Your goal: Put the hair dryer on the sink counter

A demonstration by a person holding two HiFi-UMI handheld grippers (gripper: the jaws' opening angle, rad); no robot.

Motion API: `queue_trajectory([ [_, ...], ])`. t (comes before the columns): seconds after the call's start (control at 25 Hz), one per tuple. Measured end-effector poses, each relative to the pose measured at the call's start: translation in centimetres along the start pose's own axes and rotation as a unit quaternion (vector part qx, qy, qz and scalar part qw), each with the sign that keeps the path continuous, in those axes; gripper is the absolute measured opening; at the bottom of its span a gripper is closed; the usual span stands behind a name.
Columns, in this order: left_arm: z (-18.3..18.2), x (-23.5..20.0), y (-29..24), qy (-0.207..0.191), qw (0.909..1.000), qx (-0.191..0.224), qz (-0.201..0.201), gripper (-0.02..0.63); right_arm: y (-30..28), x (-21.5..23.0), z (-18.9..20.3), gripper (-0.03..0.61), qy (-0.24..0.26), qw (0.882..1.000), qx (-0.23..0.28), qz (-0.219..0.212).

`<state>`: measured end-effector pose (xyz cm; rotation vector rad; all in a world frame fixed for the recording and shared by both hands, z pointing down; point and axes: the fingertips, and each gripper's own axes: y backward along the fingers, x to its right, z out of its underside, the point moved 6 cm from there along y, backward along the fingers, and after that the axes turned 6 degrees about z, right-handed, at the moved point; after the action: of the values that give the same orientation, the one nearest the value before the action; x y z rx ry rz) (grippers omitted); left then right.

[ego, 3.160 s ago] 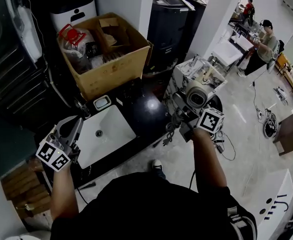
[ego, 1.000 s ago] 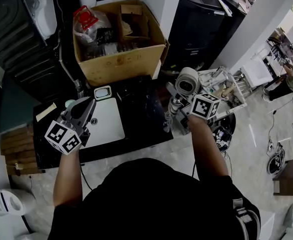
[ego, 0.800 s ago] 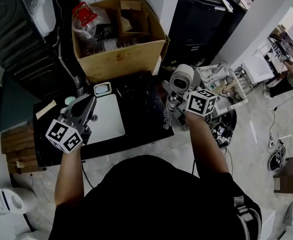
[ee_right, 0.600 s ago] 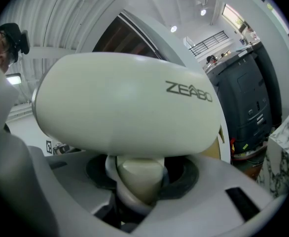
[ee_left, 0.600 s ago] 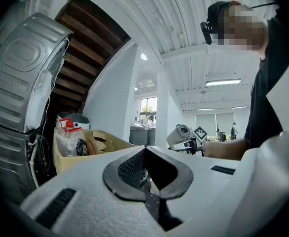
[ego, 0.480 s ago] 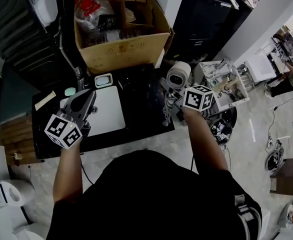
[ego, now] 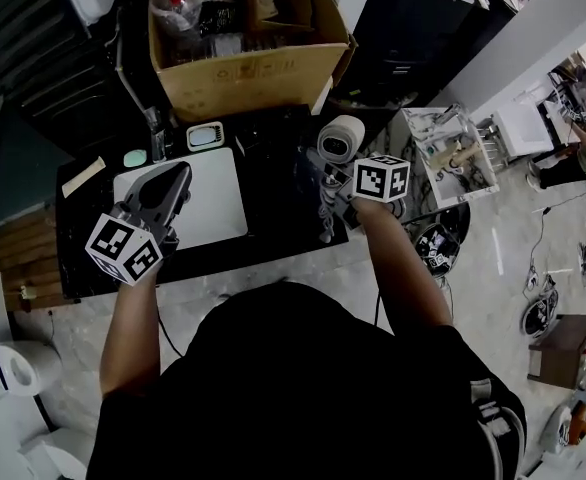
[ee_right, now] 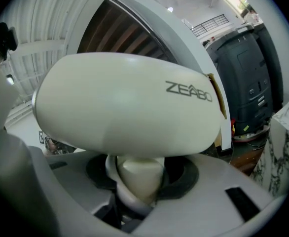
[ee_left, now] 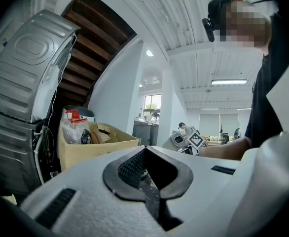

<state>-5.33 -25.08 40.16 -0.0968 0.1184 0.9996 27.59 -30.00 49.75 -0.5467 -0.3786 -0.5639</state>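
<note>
Right gripper: jaws partly closed and clamped on the handle of the cream hair dryer; the right gripper view shows the handle pinched between the pads, with the ZEABO-marked barrel lying across the top. The dryer is held over the right end of the black sink counter, open end facing up; can't tell if it touches the counter. Left gripper hangs over the white sink basin; jaws look closed together, nothing between them. Cardboard box sits behind the counter.
</note>
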Motion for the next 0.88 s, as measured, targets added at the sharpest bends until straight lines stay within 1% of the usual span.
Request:
queue_trajectory([
  [0.24, 1.7, -0.9, -0.3, 0.010, 0.9999, -0.008, -0.006, 0.015, -2.2, 1.5, 2.5, 0.163, 0.008, 0.999, -0.028, 0.024],
  [0.36, 2.3, -1.1, -0.3, 0.013, 0.9998, -0.012, -0.009, 0.015, -3.4, 2.6, 4.1, 0.163, 0.020, 0.998, -0.052, 0.040],
  [0.48, 2.9, -1.2, 0.2, 0.018, 0.9996, -0.017, -0.011, 0.015, -4.4, 3.7, 5.9, 0.163, 0.024, 0.994, -0.083, 0.060],
  [0.6, 3.1, -1.5, 0.7, 0.024, 0.9994, -0.019, -0.018, 0.015, -5.7, 4.3, 7.5, 0.163, 0.016, 0.992, -0.110, 0.067],
  [0.72, 3.3, -1.9, 1.0, 0.019, 0.9992, -0.025, -0.024, 0.015, -7.2, 4.7, 9.3, 0.163, 0.024, 0.987, -0.140, 0.078],
  [0.88, 3.8, -2.2, 1.0, 0.020, 0.9990, -0.033, -0.022, 0.015, -8.7, 5.8, 11.4, 0.163, 0.014, 0.981, -0.168, 0.093],
])
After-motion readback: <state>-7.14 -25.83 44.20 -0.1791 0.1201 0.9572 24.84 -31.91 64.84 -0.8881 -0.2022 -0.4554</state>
